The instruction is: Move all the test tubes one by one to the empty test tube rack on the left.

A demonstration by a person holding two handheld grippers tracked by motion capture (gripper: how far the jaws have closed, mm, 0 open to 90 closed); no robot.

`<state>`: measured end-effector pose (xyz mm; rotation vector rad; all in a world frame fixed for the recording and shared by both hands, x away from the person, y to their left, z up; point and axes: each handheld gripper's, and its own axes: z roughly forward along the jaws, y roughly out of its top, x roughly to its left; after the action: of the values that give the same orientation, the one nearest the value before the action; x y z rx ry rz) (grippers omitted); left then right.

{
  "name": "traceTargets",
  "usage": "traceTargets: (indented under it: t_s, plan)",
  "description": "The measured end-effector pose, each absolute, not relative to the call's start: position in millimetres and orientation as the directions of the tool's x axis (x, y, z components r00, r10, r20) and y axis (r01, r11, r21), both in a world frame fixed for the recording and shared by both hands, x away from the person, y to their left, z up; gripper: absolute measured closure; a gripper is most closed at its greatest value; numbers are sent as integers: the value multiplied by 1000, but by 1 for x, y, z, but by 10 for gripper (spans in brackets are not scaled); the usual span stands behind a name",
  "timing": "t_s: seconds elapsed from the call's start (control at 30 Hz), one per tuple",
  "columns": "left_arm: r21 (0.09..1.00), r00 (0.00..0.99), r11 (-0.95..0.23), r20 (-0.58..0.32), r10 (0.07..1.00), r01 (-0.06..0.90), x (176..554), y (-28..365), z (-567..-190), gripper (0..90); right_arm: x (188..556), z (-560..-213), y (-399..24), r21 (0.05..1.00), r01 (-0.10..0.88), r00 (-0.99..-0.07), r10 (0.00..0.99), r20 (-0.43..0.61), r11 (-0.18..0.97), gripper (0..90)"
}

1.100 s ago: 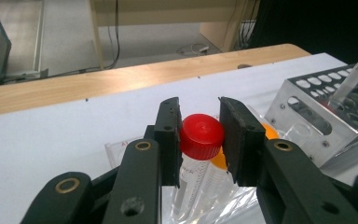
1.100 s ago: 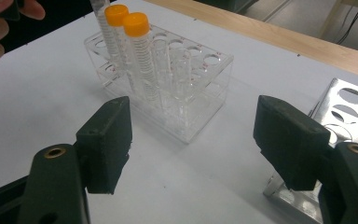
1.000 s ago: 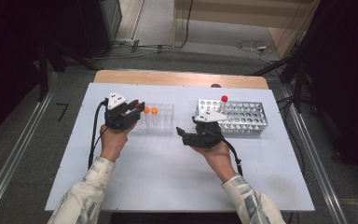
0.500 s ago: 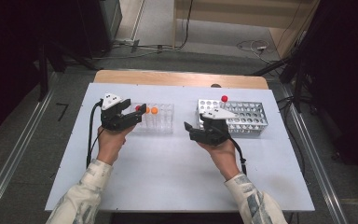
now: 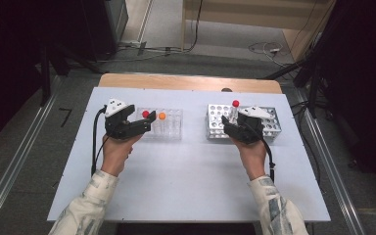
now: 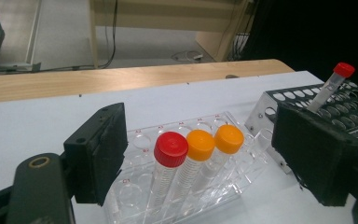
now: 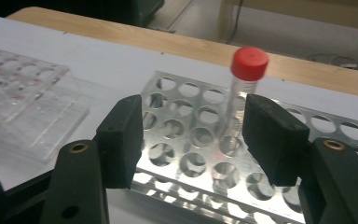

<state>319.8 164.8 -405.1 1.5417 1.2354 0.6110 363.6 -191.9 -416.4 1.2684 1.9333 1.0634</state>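
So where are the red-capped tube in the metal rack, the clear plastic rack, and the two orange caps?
red-capped tube (image 7: 249,62), right gripper view, on its cap.
clear plastic rack (image 6: 142,140), left gripper view, on its top plate.
orange caps (image 6: 200,144), left gripper view, on the nearer cap.

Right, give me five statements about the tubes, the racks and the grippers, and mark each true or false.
1. The clear rack holds three capped tubes. True: one red-capped tube and two orange-capped tubes.
2. The metal rack is full of tubes. False: a single red-capped tube stands in it, and the other holes in view are empty.
3. The left gripper is clamped on a tube. False: its jaws have just been opening and stand wide, clear of the three tubes.
4. The right gripper has its jaws either side of the metal rack's tube without pressing it. True: the jaws have been closing.
5. The clear rack sits to the left of the metal rack in the high view. True.
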Motion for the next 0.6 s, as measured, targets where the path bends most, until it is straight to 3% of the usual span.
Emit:
traceTargets:
  t_s: [0.2, 0.6]
  plan:
    - [918, 341, 57, -203, 918, 392, 319, 165, -404, 182, 383, -425, -198, 848, 481, -309, 948, -73, 223, 451]
    - [917, 343, 52, -200, 918, 396, 319, 165, -405, 183, 409, -439, -201, 832, 507, -301, 951, -74, 225, 560]
